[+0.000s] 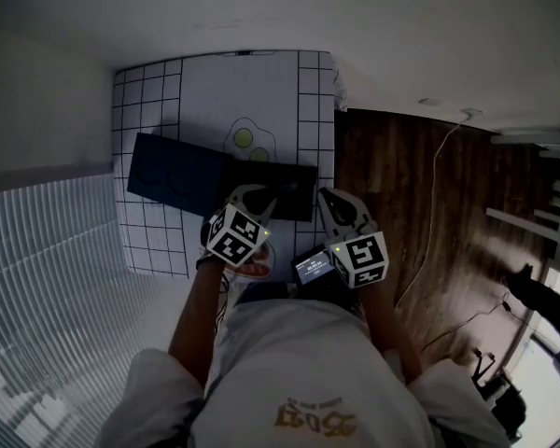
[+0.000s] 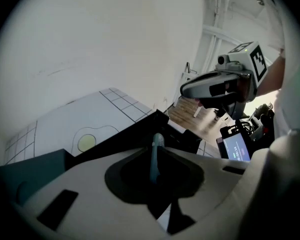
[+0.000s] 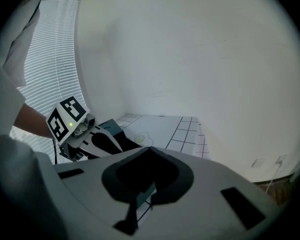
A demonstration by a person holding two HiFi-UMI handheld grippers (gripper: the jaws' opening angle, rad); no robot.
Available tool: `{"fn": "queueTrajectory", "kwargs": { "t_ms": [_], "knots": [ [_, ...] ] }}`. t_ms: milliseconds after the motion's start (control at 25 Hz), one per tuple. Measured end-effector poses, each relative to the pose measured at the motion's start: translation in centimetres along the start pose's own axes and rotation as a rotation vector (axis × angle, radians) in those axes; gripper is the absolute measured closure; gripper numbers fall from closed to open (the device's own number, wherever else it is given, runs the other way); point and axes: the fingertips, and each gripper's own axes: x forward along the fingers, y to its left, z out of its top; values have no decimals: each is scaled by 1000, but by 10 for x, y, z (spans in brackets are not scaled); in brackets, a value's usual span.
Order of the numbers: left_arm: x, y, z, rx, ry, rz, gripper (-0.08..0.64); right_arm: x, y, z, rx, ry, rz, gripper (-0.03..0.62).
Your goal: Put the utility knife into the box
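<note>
The left tool (image 2: 157, 145) is clamped on a slim, pale blue-grey utility knife (image 2: 155, 160), which stands up between its jaws above the near edge of the white gridded table (image 1: 205, 91). The knife is short of the shallow black box (image 1: 282, 187) lying open at the table's middle. A dark blue lid (image 1: 173, 174) rests towards the left edge. The right tool (image 3: 150, 149) hangs just beside the left one, its jaws together on nothing.

The grip looks narrow, so the knife could pivot or slip out on the way over. Its tip could catch the box's near wall. Nothing pins the box, so a nudge might slide it.
</note>
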Motion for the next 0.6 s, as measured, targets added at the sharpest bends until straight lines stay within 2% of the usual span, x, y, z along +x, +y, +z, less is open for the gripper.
{"fn": "queueTrajectory", "kwargs": {
  "t_ms": [160, 360, 600],
  "knots": [
    [-18, 2, 12, -3, -66, 16, 546, -5, 4, 11, -10, -26, -19, 584],
    [-43, -4, 26, 13, -161, 13, 552, -14, 17, 22, -42, -62, -37, 584],
    [-93, -5, 60, -40, -380, 20, 552, -30, 17, 46, -96, -128, -108, 584]
  ]
}}
